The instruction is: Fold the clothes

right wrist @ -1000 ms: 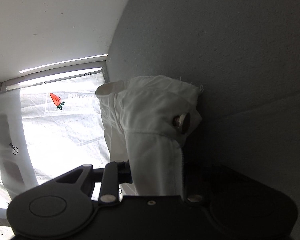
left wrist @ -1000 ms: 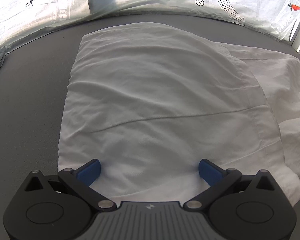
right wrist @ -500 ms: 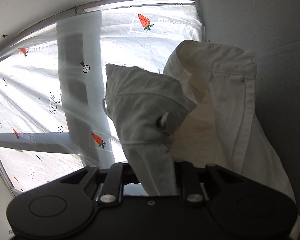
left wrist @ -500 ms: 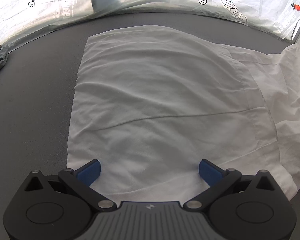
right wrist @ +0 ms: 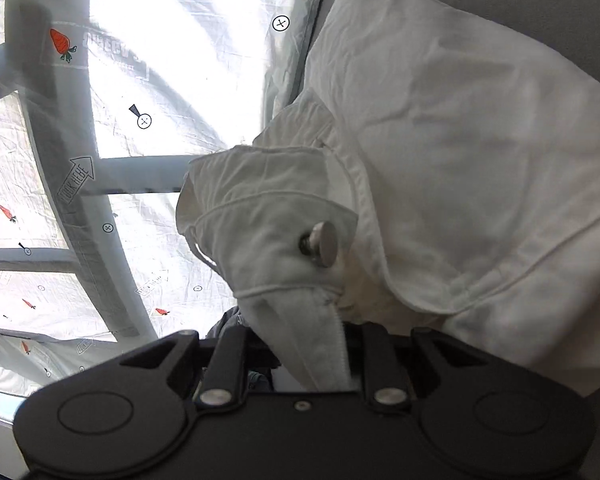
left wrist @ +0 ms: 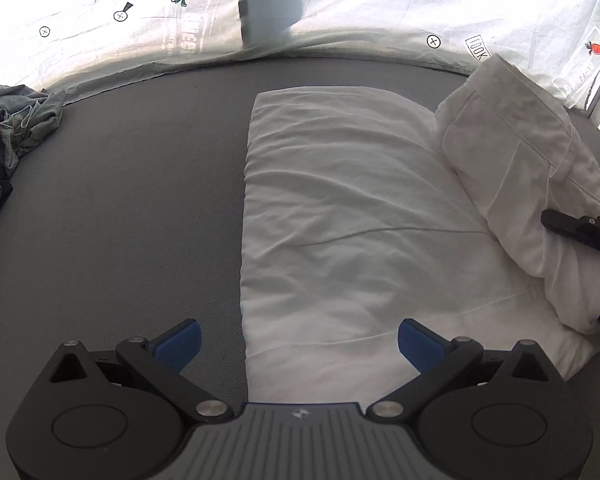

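Note:
A white garment (left wrist: 340,220) lies flat on the grey surface (left wrist: 120,220). Its right part (left wrist: 520,168) is lifted and doubled over toward the flat part. My right gripper (right wrist: 312,360) is shut on the waistband by the metal button (right wrist: 320,242), and the rest of the cloth (right wrist: 460,160) hangs to its right. One black finger of the right gripper (left wrist: 580,228) shows at the right edge of the left wrist view. My left gripper (left wrist: 298,340) stands open above the garment's near left edge, with nothing between its blue pads (left wrist: 180,344).
A heap of grey and denim clothes (left wrist: 8,136) lies at the far left of the surface. A white printed sheet with carrots (left wrist: 140,20) hangs along the back, lit from behind, with a dark post (left wrist: 266,0) in it.
The right gripper has swung round with the waistband, bringing the lifted cloth over the garment's right side. The left gripper has shifted left and up, so the garment's left edge now runs between its fingers.

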A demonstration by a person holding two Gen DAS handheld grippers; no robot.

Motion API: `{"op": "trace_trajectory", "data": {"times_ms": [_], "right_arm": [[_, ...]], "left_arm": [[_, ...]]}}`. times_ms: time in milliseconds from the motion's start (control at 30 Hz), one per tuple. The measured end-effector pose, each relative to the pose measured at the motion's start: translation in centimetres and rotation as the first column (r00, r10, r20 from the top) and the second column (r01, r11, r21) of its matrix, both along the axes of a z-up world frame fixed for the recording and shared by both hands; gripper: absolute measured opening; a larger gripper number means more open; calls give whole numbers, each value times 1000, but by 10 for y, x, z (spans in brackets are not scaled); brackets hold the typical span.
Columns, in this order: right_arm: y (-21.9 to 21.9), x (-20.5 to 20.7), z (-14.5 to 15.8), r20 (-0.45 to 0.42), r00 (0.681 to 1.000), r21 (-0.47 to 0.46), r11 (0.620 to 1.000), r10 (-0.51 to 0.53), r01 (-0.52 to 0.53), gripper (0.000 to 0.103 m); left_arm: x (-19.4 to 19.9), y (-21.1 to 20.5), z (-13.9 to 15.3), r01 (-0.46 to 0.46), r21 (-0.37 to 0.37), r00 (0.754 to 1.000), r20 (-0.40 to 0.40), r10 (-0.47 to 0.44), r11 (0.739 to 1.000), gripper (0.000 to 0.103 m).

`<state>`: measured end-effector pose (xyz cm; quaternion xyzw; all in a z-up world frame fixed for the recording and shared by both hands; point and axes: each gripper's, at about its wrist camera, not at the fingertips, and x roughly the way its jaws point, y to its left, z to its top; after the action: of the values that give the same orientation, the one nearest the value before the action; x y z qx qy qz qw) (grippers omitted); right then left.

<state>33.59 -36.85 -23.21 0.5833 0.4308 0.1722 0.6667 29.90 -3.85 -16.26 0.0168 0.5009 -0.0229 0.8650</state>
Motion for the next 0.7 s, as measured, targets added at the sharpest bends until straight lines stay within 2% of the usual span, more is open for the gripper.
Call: {"op": "trace_trajectory", "data": {"times_ms": [67,167,233,300,367,500,633,700], "right_arm": [[6,-3,-13,-42,999,18,1000,-23,23,20],[8,0,4,-57,998,-11,999,-32,31,23],[12,1,15,-50,998,-13,999,-36,35,37],[19,0,26,-17,999,-14,999,-32,32,59],[27,3,39,28,1000,-19,1000,-12,12,70],[35,2,48,39,999,-25,1000,-3,4,75],[42,2,39,64,997,177,984,-42,31,86],[46,5,43,67,997,191,981,-30,17,86]], "left_arm": [[-2,7,-4,-4,-8,1000,-13,4,1000,103],[0,20,-2,-23,-33,1000,-6,23,999,103],[5,26,-1,-36,-50,999,-3,36,998,103],[11,31,-1,-50,-67,999,-2,50,996,103],[16,34,-2,-56,-81,998,0,56,995,103],[15,34,-5,-45,-114,999,-3,45,992,103],[10,35,-4,-54,-150,999,-1,54,987,103],[9,37,-4,-64,-166,998,2,65,984,103]]}}
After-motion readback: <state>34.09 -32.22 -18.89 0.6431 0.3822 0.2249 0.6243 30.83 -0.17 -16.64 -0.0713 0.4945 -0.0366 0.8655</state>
